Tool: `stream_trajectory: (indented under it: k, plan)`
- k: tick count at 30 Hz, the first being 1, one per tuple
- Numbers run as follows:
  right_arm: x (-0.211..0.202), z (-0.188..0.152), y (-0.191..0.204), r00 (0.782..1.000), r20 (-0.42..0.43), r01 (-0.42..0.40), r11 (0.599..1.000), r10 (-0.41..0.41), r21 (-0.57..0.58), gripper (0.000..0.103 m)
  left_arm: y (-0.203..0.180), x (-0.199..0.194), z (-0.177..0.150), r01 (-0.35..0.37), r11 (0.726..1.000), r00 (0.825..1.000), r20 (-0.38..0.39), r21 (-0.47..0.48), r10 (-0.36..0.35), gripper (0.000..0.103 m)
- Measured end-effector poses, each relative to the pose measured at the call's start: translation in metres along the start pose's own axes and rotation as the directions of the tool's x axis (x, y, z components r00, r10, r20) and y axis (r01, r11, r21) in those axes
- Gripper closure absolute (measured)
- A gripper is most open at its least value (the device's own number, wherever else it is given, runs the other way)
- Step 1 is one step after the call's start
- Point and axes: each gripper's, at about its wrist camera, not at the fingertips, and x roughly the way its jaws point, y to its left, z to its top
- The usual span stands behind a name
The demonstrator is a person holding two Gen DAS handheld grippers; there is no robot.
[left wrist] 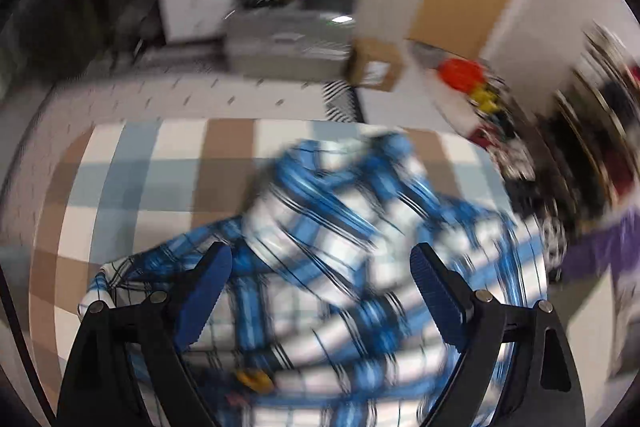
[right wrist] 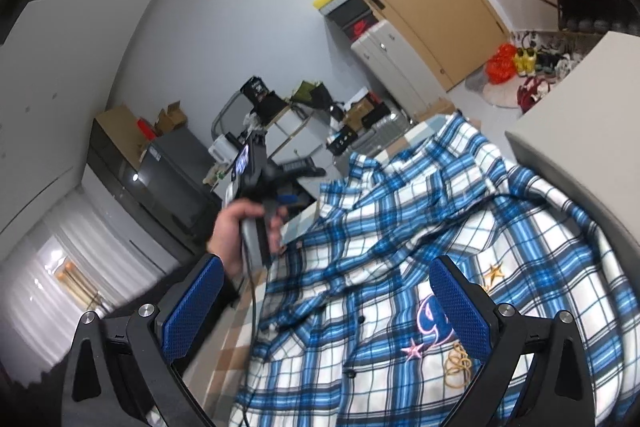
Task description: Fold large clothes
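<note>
Blue-and-white plaid shirt heaped and rumpled on the checked bed cover; collar end toward the far edge of the cover, embroidered front nearest the right gripper. No clean fold line anywhere; sleeves bunched, one lobe draped over the cover's near edge. Judged barely begun: spreading flat, sleeves in, halving all still to do.

Left gripper above the shirt, angled down at it, jaws spread wide, nothing between the pads. Left view badly smeared, so contact with cloth possibly nil, not certain. Hand on the left gripper's handle, off the shirt's left side.

Right gripper above the shirt's front panel, jaws spread, empty.
</note>
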Motion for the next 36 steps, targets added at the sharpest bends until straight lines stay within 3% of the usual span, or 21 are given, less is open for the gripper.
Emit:
stream_trajectory:
  k: [4, 8, 9, 10, 11, 12, 13, 20, 28, 31, 34, 36]
  plan:
    - [0.011, -0.002, -0.006, 0.999, -0.044, 0.018, 0.999, -0.02, -0.026, 0.0, 0.003, 0.031, 0.021, -0.06, 0.998, 0.998, -0.023, -0.031, 0.06, 0.015]
    - [0.019, -0.004, -0.012, 0.997, -0.073, 0.032, 0.999, -0.035, -0.04, 0.0, -0.008, 0.075, 0.031, -0.057, 0.998, 0.997, -0.059, 0.003, 0.057, 0.016]
    - [0.021, -0.005, -0.012, 0.996, -0.08, 0.03, 0.999, -0.034, -0.044, 0.0, -0.003, 0.073, 0.033, -0.064, 0.998, 0.996, -0.068, 0.007, 0.064, 0.02]
    - [0.024, -0.006, -0.012, 0.995, -0.089, 0.033, 0.998, -0.037, -0.053, 0.0, 0.003, 0.068, 0.035, -0.085, 0.996, 0.993, -0.084, 0.014, 0.085, 0.047]
    - [0.025, -0.006, -0.012, 0.995, -0.095, 0.037, 0.997, -0.043, -0.063, 0.0, 0.003, 0.084, 0.033, -0.109, 0.994, 0.986, -0.125, 0.027, 0.111, 0.068]
    - [0.027, -0.008, -0.011, 0.994, -0.103, 0.041, 0.996, -0.049, -0.076, 0.0, 0.01, 0.081, 0.032, -0.113, 0.993, 0.981, -0.157, 0.032, 0.117, 0.098]
    - [0.03, -0.009, -0.011, 0.992, -0.111, 0.045, 0.995, -0.054, -0.09, 0.0, 0.018, 0.076, 0.03, -0.116, 0.993, 0.978, -0.17, 0.031, 0.119, 0.099]
    - [0.025, -0.009, -0.008, 0.993, -0.112, 0.024, 0.996, -0.033, -0.081, 0.0, 0.02, 0.029, 0.007, -0.039, 0.999, 0.997, -0.068, 0.035, 0.041, 0.102]
    - [0.008, -0.012, 0.024, 0.999, -0.037, -0.004, 0.981, -0.003, -0.192, 0.0, -0.011, -0.037, -0.047, 0.049, 0.968, 0.998, 0.033, 0.245, -0.059, 0.102]
    - [0.009, -0.016, 0.031, 0.999, -0.026, 0.022, 0.974, -0.029, -0.226, 0.0, -0.002, -0.037, -0.065, 0.08, 0.966, 0.996, 0.018, 0.244, -0.087, 0.102]
    - [0.014, -0.016, 0.032, 0.998, -0.022, 0.055, 0.971, -0.062, -0.233, 0.0, 0.024, -0.036, -0.089, 0.15, 0.974, 0.987, 0.025, 0.167, -0.156, 0.102]
    - [0.021, -0.013, 0.033, 0.994, -0.022, 0.099, 0.964, -0.108, -0.247, 0.0, 0.029, -0.033, -0.093, 0.16, 0.973, 0.985, 0.031, 0.164, -0.167, 0.102]
